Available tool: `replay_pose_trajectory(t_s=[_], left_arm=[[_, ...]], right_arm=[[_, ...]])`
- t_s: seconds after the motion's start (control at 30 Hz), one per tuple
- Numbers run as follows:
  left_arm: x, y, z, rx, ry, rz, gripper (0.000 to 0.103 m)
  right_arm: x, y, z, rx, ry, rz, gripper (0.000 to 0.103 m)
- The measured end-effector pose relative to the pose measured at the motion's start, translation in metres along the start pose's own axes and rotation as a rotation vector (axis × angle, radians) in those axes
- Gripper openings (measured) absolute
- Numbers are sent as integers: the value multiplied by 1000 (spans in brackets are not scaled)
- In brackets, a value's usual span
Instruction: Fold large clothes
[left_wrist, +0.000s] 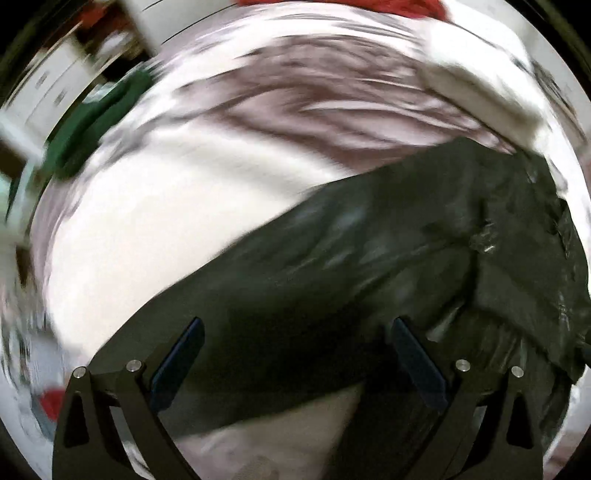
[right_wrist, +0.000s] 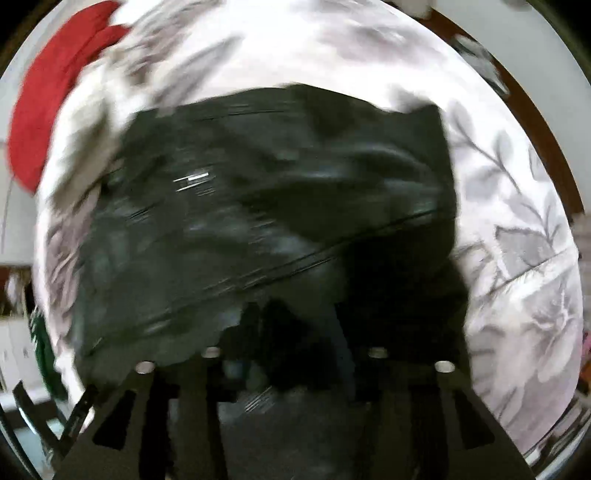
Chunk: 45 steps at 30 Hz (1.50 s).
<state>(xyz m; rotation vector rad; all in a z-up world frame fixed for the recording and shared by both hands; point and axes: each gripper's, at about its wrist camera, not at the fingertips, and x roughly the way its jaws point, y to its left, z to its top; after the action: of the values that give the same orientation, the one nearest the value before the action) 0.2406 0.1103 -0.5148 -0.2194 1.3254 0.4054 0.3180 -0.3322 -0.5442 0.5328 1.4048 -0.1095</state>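
Black, slightly shiny fabric is filling both views: the large black garment is lying on a bed covered by a floral bedspread, running in the left wrist view from about seven o'clock up to three o'clock. The left gripper is hovering over the narrower end with its jaws spread wide, nothing between them. The right gripper is buried in dark cloth at six o'clock; blur and shadow are hiding its jaws, so I cannot tell whether it is gripping a bunch of fabric. A red cloth is sitting at ten o'clock in the right wrist view, well apart.

The step in hand is probably bringing one end over the other. To do it well, the left jaws should be closing on a single hem edge, not a loose bunch, and both ends should be rising level so the slippery layers are landing aligned.
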Motion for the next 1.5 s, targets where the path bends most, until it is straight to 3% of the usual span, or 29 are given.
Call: replay_pose_trajectory(t_s=[0.13,0.2,0.27,0.33,0.4,0.47,0.5,0.57,0.63,0.7,0.83,0.9,0.97,1.0,1.1,1.2,1.3,1.4,1.47,1.5], left_arm=[[-6,97,-50,-190,104,74,103],[3,141,-76,-293,169,97,103],[14,180,-102,-426,238,67,103],[20,205,-119,-540,258,21,103],[23,223,-135,-649,258,-45,103],[27,234,-144,-728,246,-115,103],[31,238,-148,-774,241,-167,103],[43,245,-155,-886,230,-274,103],[55,251,-160,-968,212,-330,103],[66,257,-165,-1036,197,-345,101],[80,267,-183,-1210,173,-345,78],[74,269,-189,-1274,127,-327,62],[63,271,-188,-1267,60,-297,21],[55,272,-184,-1241,19,-293,18],[30,273,-167,-1168,-74,-270,13],[5,287,-130,-1094,-197,-290,12],[0,296,-98,-1025,-269,-309,12],[33,310,-87,-1017,-239,-297,12],[66,318,-85,-1024,-186,-296,12],[81,321,-85,-1035,-158,-320,13]], right_arm=[[9,93,-27,-178,70,112,62],[25,146,-43,-313,76,115,70],[53,198,-64,-466,84,47,71],[74,237,-81,-611,60,-50,71],[94,262,-98,-753,0,-205,70],[94,274,-106,-759,-59,-220,25],[94,280,-111,-767,-71,-238,23],[85,292,-120,-776,-89,-202,7],[73,306,-129,-800,-95,-138,0],[62,319,-148,-869,-65,-100,0],[73,315,-141,-784,89,-39,0],[59,298,-136,-718,112,4,4],[55,280,-126,-652,128,39,28],[51,270,-124,-624,136,37,32],[46,245,-112,-558,148,17,32],[41,229,-105,-523,125,6,32],[35,221,-98,-493,104,2,32],[39,223,-93,-491,100,-8,36],[47,229,-90,-494,99,-12,57],[52,234,-88,-495,89,-29,62]])
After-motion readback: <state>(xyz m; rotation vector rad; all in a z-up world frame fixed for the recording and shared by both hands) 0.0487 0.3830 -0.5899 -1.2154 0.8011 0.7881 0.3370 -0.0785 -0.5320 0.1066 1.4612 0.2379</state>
